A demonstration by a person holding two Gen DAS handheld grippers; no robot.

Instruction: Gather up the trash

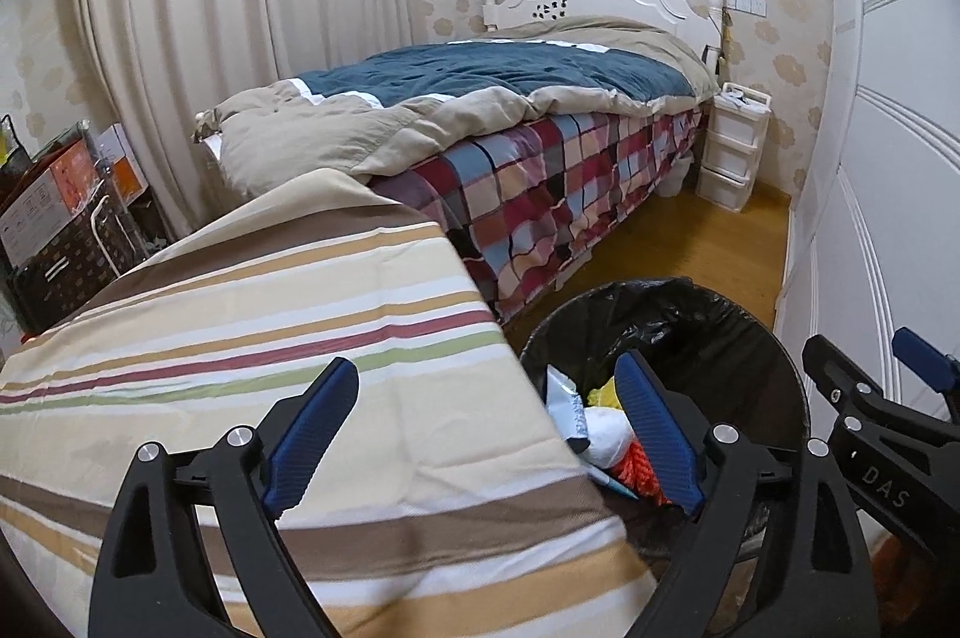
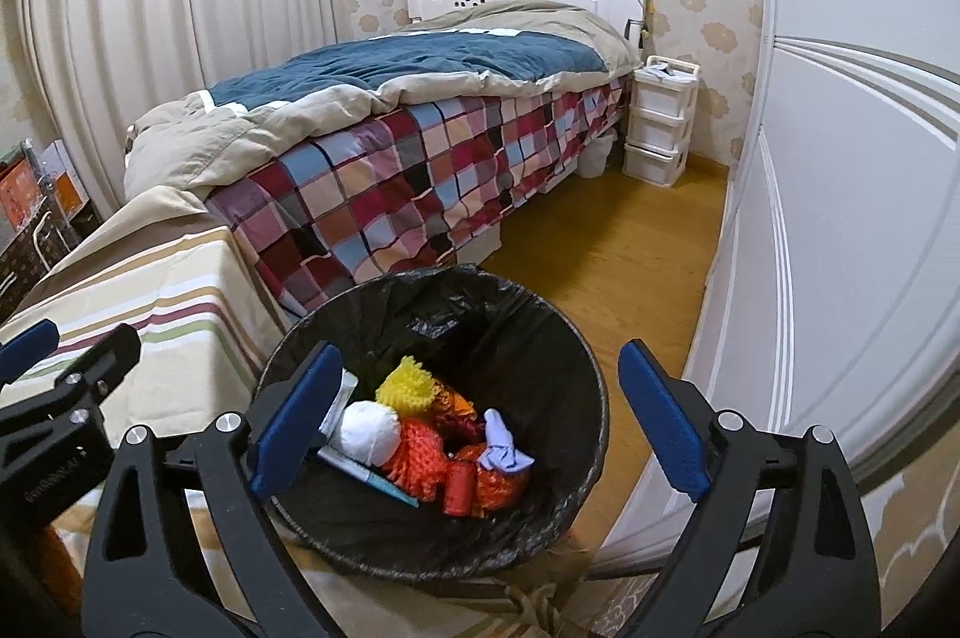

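Note:
A round bin with a black liner stands on the floor beside the striped table. It holds trash: a white ball, a yellow foam net, orange foam netting, a red piece and a pale blue wrapper. My right gripper is open and empty, hovering above the bin. My left gripper is open and empty over the table's right edge, with the bin just to its right. The right gripper shows at the left wrist view's right edge.
A table with a striped cloth fills the left. A bed with a plaid sheet stands behind. A white wardrobe lines the right. A white drawer unit stands by the headboard. Boxes are stacked at far left.

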